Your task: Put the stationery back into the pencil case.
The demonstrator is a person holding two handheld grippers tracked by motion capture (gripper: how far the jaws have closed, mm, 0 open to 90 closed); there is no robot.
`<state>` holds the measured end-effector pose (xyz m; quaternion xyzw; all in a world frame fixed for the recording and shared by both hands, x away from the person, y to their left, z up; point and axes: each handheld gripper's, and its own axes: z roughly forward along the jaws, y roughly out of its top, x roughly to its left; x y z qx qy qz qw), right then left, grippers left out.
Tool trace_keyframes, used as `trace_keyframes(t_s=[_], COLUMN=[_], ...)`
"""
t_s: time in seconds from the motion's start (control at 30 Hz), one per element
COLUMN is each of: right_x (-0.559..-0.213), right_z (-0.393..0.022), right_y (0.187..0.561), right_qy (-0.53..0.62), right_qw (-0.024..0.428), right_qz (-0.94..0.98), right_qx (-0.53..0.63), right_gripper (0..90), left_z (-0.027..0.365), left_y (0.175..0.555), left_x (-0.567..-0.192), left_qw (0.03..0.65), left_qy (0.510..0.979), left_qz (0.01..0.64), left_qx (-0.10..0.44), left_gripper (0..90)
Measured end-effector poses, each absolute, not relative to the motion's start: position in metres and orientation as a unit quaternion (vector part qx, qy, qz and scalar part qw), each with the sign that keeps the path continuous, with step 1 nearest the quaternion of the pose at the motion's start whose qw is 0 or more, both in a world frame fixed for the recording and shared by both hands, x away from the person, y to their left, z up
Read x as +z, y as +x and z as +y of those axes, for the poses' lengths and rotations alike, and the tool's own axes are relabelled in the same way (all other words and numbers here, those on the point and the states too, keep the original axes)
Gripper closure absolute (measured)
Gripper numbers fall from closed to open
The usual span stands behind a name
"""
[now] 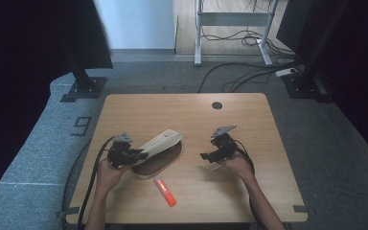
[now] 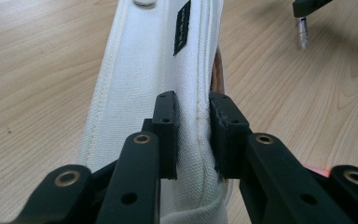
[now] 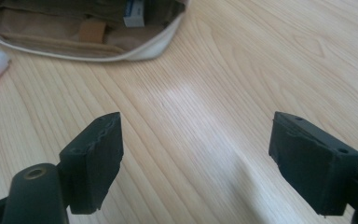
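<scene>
On the wooden table, left tongs pinch the pouch; right tongs gape empty nearby.

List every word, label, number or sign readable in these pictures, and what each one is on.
"9": painted on the grey floor left of the table.
Black tag on the white pouch flap: lettering too small to read.
Blue-and-white label inside the open pouch: blurred, unreadable.
Orange marker: pale marking, too small to read.
</scene>
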<state>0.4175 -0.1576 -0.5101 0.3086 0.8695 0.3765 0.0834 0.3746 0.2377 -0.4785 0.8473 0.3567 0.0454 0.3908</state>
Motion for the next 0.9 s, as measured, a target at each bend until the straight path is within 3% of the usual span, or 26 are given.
trace_keyframes(t_s=[0.9], right_x=[-0.526], right_z=[-0.234], right_y=[0.396], right_qy=[0.344], right_qw=[0.095], right_qz=[0.858], right_qx=[0.368], right_gripper=[33.7], left_z=[0.237], left_y=[0.375], left_x=[-0.479], left_qw=[0.394], left_qy=[0.847], left_qz=[0.355], left_qx=[0.041], left_gripper=[73.3])
